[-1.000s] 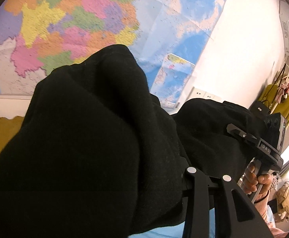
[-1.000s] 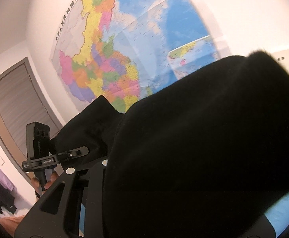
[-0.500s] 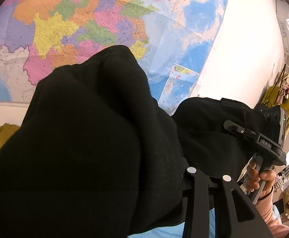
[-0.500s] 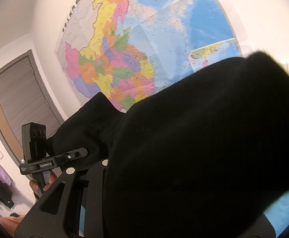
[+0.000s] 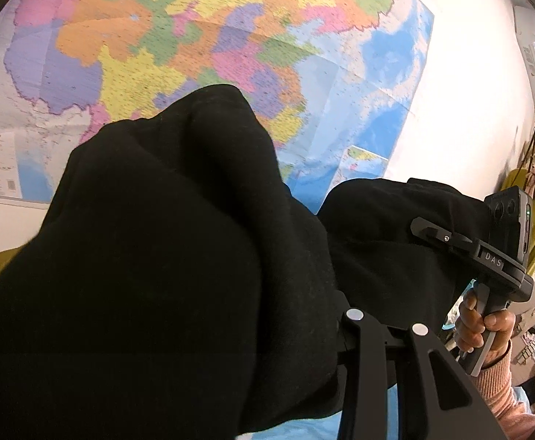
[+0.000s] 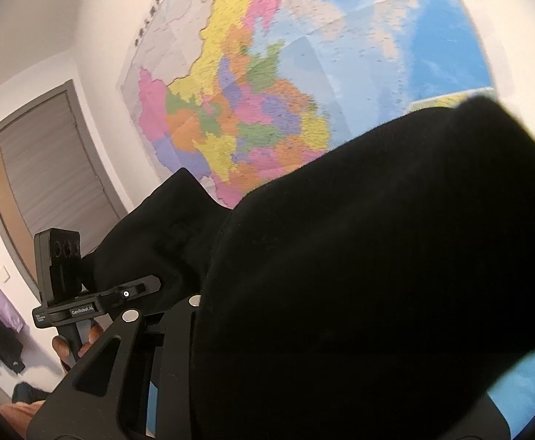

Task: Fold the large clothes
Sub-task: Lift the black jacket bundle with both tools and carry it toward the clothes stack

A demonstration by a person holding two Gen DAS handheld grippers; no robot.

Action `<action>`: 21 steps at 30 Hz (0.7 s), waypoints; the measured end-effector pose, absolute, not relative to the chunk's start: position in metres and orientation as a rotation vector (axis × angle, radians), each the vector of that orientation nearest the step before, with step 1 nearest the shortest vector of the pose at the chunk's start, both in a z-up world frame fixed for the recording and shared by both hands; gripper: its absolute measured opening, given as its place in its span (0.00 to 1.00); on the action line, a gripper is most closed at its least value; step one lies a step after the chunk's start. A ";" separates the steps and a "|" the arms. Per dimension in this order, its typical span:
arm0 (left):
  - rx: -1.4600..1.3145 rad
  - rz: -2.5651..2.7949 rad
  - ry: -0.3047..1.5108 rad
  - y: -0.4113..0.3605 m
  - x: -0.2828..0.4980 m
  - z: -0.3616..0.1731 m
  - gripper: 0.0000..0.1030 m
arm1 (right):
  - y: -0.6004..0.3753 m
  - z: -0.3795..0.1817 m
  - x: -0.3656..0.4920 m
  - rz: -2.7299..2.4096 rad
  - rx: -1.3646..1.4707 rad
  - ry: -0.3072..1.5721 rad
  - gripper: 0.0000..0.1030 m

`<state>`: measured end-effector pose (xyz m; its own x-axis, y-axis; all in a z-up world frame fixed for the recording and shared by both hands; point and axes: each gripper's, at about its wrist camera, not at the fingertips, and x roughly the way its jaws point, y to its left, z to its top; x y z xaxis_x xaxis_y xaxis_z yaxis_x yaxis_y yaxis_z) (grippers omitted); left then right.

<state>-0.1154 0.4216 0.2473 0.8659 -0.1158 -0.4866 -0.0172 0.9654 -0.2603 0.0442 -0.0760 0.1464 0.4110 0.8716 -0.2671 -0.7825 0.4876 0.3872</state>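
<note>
Black garment held aloft between two grippers as fold gets under way

Black garment (image 5: pixel 164 264), thick and matte like fleece or heavy knit, hangs bunched over both tools, raised in front of a wall map (image 5: pixel 230 47). In the left wrist view the cloth swallows the left gripper (image 5: pixel 304 315); only the black linkage and its two silver pins show, so whether the jaws are closed on the fabric cannot be told, though the drape suggests a hold. The right gripper (image 5: pixel 436 234) appears across the frame, its handle in the person's hand (image 5: pixel 483 330), its tip buried in a second mound of the same cloth; its state is likewise hidden. The right wrist view shows a similar picture: dark folds cover the near tool, and the left gripper's handle unit (image 6: pixel 80 293) stands off to the side by a grey door (image 6: pixel 47 183).

The step in hand looks like lifting and spreading the piece before laying it down. To do it well, the two holds should move apart evenly until the cloth hangs taut and flat, free of lumps. Soft, rounded rolls show the fabric is heavy and limp; it will sag readily. A pale blue surface (image 6: pixel 524 377) shows below.
</note>
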 end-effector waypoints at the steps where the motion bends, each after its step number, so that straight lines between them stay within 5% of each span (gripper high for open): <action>1: -0.262 -0.044 0.518 0.425 -0.118 0.249 0.37 | -0.074 0.147 0.044 1.057 0.210 0.464 0.29; 21: -0.276 0.068 0.467 0.469 -0.147 0.263 0.37 | -0.057 0.158 0.055 1.160 0.178 0.458 0.29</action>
